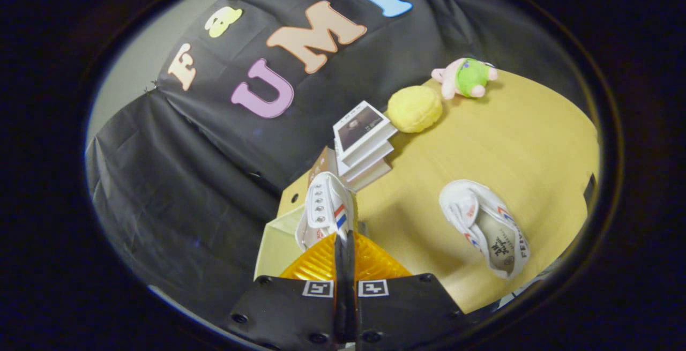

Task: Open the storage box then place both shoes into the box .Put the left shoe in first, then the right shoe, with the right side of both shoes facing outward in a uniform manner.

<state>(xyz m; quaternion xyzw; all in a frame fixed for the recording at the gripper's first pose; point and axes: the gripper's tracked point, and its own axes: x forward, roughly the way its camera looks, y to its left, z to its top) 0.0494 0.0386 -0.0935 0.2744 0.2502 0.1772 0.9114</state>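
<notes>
My gripper (344, 244) is shut on a white shoe (326, 209) with red and blue side stripes, its orange fingers (316, 265) pinching the shoe's rim. The held shoe hangs toe away from me, over the open storage box (274, 246), whose pale inside shows just left of the fingers. The box's flap (293, 196) with round holes stands up beyond it. A second white shoe (485, 228) lies on its side on the yellow table (514, 142), to the right of the fingers, with its insole showing.
A stack of white books (364, 147) sits just beyond the box. Farther back on the table are a yellow ball-shaped plush (414, 108) and a pink and green plush toy (466, 77). Black cloth hangs behind and to the left.
</notes>
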